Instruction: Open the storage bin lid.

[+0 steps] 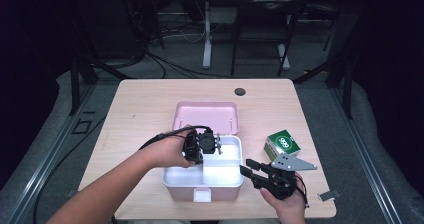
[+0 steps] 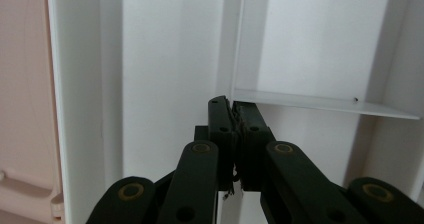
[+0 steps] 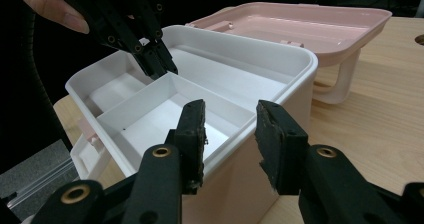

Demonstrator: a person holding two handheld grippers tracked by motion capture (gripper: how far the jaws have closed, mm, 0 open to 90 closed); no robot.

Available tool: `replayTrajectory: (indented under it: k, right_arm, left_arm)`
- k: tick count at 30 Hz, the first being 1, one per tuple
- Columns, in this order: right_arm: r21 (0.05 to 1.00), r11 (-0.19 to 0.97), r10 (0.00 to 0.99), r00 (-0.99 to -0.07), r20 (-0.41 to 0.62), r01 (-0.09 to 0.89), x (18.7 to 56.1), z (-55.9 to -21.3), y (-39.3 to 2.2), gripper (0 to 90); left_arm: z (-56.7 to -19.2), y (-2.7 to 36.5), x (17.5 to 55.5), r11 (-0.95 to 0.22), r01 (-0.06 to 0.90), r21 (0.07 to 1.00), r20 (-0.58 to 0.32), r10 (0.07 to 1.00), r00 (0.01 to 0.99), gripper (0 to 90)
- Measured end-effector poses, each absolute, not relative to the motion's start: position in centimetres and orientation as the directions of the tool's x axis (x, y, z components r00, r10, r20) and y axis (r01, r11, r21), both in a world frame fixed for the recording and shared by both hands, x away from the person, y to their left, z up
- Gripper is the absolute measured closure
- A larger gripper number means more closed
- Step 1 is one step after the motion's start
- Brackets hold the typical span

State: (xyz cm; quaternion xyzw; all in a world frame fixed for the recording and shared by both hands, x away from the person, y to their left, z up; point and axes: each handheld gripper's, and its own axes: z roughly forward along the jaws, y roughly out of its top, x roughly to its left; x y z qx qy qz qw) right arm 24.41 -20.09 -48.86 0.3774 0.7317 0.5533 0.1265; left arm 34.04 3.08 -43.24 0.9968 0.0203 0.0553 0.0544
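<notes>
A pink box (image 1: 202, 190) stands open on the table, its lid (image 1: 206, 115) folded back. Inside sits a white tray (image 1: 220, 171) split into compartments. My left gripper (image 1: 202, 158) points down into the tray from the left, shut on the thin wall of a divider (image 2: 320, 103) at its corner. The right gripper view shows those left jaws (image 3: 159, 66) pinched on the corner of the inner compartment (image 3: 165, 109). My right gripper (image 1: 246, 166) is held level at the box's right front side, jaws open, with the box's rim (image 3: 280, 49) just beyond the tips (image 3: 231, 109).
A small green and white carton (image 1: 282, 144) lies right of the box. A small grey clip (image 1: 329, 195) rests near the table's front right corner. A round cable hole (image 1: 240, 91) sits at the far edge. The table's left half is bare wood.
</notes>
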Motion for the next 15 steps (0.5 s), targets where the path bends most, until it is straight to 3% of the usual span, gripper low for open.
replayTrajectory:
  k: [15]
  right_arm:
    - [0.904,0.092,0.697,-0.675,0.240,0.418,24.58,-49.07,-20.32,64.1]
  left_arm:
    - [-43.38,2.75,34.23,-0.994,0.031,0.103,0.108,0.042,0.993,88.0]
